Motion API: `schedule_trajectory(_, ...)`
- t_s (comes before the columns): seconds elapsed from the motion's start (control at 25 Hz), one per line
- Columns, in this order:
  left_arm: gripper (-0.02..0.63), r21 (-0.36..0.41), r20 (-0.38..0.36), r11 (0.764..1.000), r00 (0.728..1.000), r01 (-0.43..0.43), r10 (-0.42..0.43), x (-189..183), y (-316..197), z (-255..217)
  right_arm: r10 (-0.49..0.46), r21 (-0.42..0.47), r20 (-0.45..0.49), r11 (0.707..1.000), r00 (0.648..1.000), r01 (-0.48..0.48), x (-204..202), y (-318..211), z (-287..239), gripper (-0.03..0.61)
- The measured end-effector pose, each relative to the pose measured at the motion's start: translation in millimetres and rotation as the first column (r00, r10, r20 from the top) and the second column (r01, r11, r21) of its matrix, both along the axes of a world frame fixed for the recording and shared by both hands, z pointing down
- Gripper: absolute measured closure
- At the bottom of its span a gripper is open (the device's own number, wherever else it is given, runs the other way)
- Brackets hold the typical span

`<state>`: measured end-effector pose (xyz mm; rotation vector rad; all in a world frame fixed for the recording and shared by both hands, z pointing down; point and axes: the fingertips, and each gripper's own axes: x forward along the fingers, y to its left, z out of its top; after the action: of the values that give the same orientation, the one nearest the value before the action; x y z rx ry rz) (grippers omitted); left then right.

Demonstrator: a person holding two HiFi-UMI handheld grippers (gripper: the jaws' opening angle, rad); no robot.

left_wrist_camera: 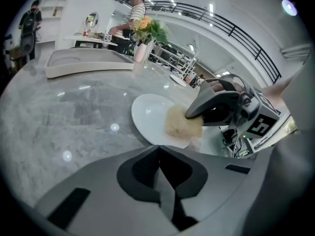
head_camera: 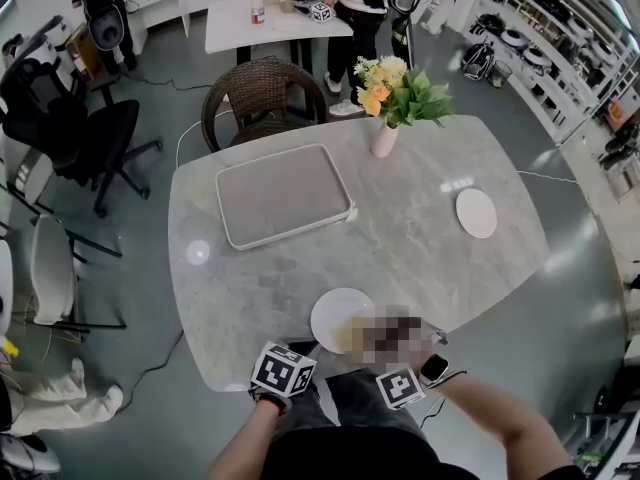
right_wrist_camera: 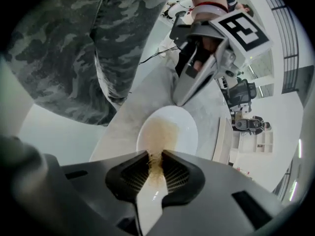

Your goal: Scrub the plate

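Left gripper (left_wrist_camera: 159, 154): my jaws are pressed flush together with nothing between them. Right gripper (right_wrist_camera: 155, 157): my jaws are clamped on a tan fibrous scrub pad (right_wrist_camera: 160, 132), which sticks out past the tips. Both grippers pitch forward and down, close together and side by side. Left marker cube (head_camera: 283, 368) and right marker cube (head_camera: 400, 386) face up. Left forearm (head_camera: 240, 450) and right forearm (head_camera: 500, 423) are bare, and the right one angles in from the side.

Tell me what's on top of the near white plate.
A tan fibrous scrub pad, pinched in the right gripper, lies on the round white plate. The plate beneath it is covered.
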<state>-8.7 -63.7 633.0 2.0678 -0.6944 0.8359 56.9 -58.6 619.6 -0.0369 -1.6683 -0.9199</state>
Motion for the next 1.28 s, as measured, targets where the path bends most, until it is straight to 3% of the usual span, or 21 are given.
schedule_trajectory(0.12,0.600,-0.005,0.003,1.000,1.000,0.003,-0.003,1,1,0,-0.026,-0.022,0.028,0.999,0.999,0.026,-19,7,2,0.517)
schedule_trajectory(0.36,0.600,0.000,0.021,1.000,1.000,-0.001,0.001,1,0,-1,-0.031,0.038,0.098,0.999,0.995,0.027,-48,-21,-1,0.517)
schedule_trajectory(0.56,0.600,0.000,0.023,1.000,1.000,0.002,-0.002,0,2,-2,0.033,0.117,0.107,0.992,0.994,-0.045,-47,-52,-9,0.517)
schedule_trajectory(0.68,0.600,-0.001,0.022,1.000,1.000,0.006,-0.006,0,2,-2,0.054,0.132,0.058,0.989,0.997,-0.061,-33,-55,-7,0.517)
schedule_trajectory(1.0,0.600,-0.003,0.017,1.000,1.000,0.007,-0.007,1,1,-1,0.070,0.049,-0.005,0.996,0.998,-0.070,0,-19,1,0.517)
schedule_trajectory(1.28,0.600,-0.006,0.018,1.000,1.000,0.003,-0.002,2,0,-1,0.008,-0.025,-0.011,1.000,1.000,-0.008,-16,12,1,0.517)
